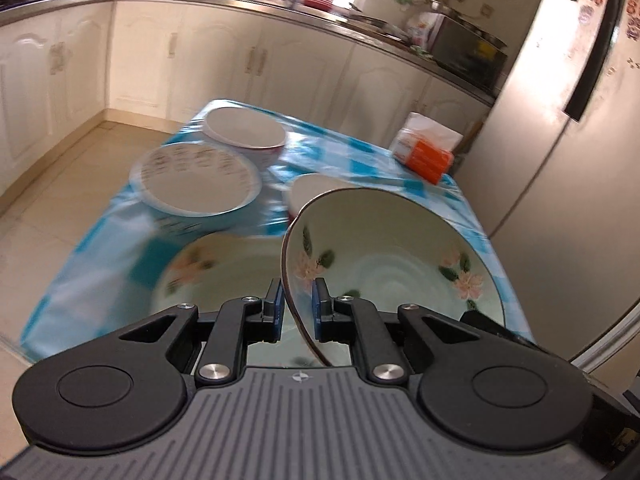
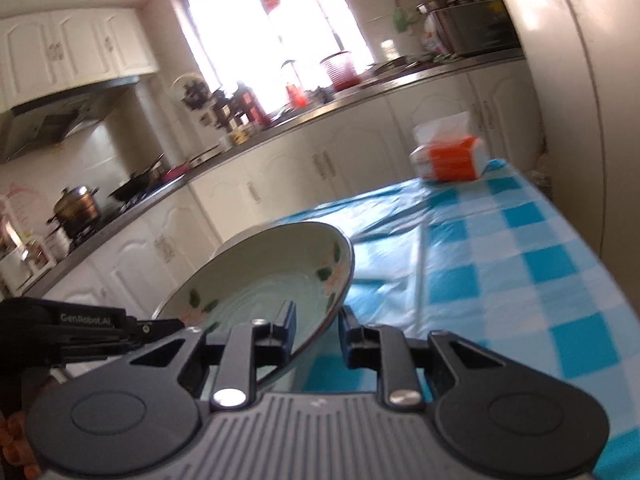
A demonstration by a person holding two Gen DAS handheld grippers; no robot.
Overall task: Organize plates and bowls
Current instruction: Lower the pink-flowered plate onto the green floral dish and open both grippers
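1. The counter (image 1: 360,160), lower centre of the left view, wears a blue-and-white checked plastic cloth.
2. The left gripper (image 1: 298,308) is clamped on the rim of a tilted pale green floral ceramic bowl (image 1: 392,248).
3. The right gripper (image 2: 318,330) is clamped on the same bowl's opposite rim.
4. A second floral bowl (image 1: 216,268), two white round plates (image 1: 196,178) and an orange tissue pack (image 1: 426,152) sit on the cloth.
5. Cream cabinets (image 1: 160,64) line the upper frame; a refrigerator (image 1: 560,100) stands right.

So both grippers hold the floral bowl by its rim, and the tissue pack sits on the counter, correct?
Not quite. The tissue pack sits on the checked table, as the right wrist view shows. The left gripper and right gripper do hold the floral bowl by its rim.
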